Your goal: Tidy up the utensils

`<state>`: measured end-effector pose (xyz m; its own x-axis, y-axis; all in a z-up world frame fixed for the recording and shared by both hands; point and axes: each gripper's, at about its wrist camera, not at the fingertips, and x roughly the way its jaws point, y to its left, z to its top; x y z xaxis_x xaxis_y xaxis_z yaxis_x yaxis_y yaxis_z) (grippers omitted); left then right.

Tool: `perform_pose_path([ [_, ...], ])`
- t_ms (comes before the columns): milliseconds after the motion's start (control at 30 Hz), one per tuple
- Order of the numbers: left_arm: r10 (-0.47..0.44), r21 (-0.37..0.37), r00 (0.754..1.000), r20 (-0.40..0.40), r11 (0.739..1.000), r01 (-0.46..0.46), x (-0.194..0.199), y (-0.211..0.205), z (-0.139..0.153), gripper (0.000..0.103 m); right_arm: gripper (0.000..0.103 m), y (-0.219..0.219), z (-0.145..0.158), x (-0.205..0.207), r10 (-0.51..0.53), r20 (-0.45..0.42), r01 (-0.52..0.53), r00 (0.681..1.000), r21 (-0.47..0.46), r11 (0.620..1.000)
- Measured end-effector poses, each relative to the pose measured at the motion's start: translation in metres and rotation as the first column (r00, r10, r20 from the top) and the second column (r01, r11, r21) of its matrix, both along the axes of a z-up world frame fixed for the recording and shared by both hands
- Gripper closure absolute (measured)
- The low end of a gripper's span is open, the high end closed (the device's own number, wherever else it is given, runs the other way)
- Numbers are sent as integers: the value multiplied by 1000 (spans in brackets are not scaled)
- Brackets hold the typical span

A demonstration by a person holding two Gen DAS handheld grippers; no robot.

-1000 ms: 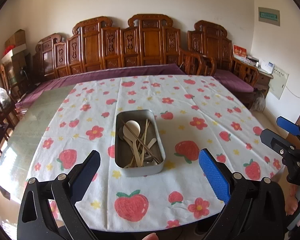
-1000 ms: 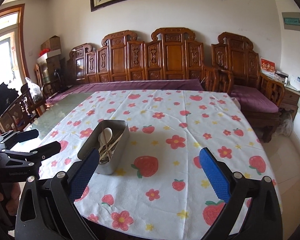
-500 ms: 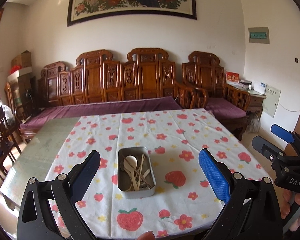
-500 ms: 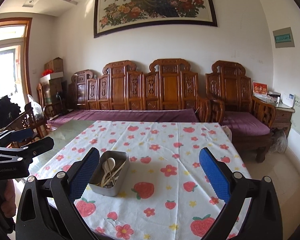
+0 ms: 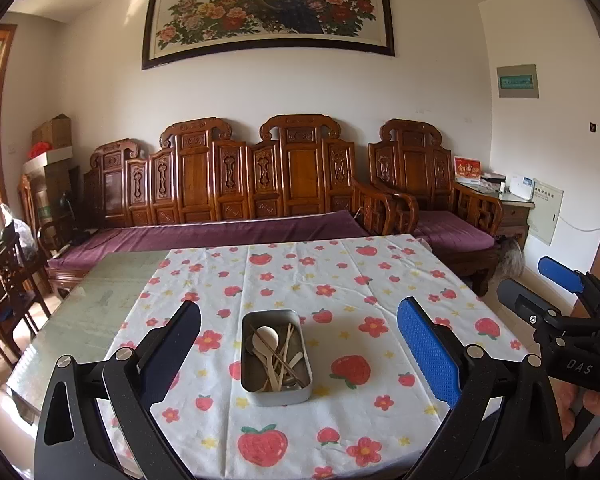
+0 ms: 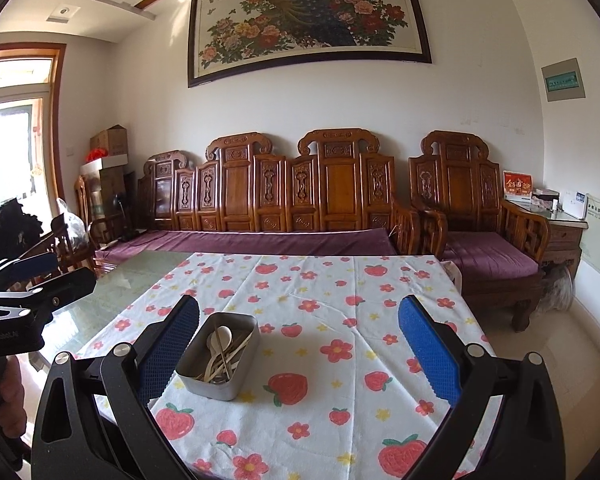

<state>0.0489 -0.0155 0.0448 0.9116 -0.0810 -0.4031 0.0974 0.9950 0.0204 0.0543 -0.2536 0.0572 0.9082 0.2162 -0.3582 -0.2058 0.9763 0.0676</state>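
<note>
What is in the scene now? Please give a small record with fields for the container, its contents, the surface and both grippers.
container: metal tin, rectangular, open, no lid in view
contents: white spoon and wooden utensils lying loosely crossed
surface: strawberry tablecloth covering most of a glass-topped table
left gripper: open, empty, above the table's near edge, tin between its fingers in view
right gripper: open, empty, tin toward its left finger
background: carved wooden bench, peacock painting

The utensils (image 5: 278, 354) overlap in the metal tin (image 5: 276, 394); their count and the lowest pieces' kinds stay unclear.
</note>
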Motion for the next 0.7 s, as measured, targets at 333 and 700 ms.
perform_pose_path([
  [333, 4, -9, 1000, -7, 1000, -4, -1, 3, -4, 8, 3, -2, 0, -1, 0, 0, 0, 1000, 0, 1000],
  [700, 4, -12, 1000, -12, 1000, -4, 1, 5, -7, 8, 3, -2, 1, 0, 0, 3, 0, 1000, 3, 1000],
])
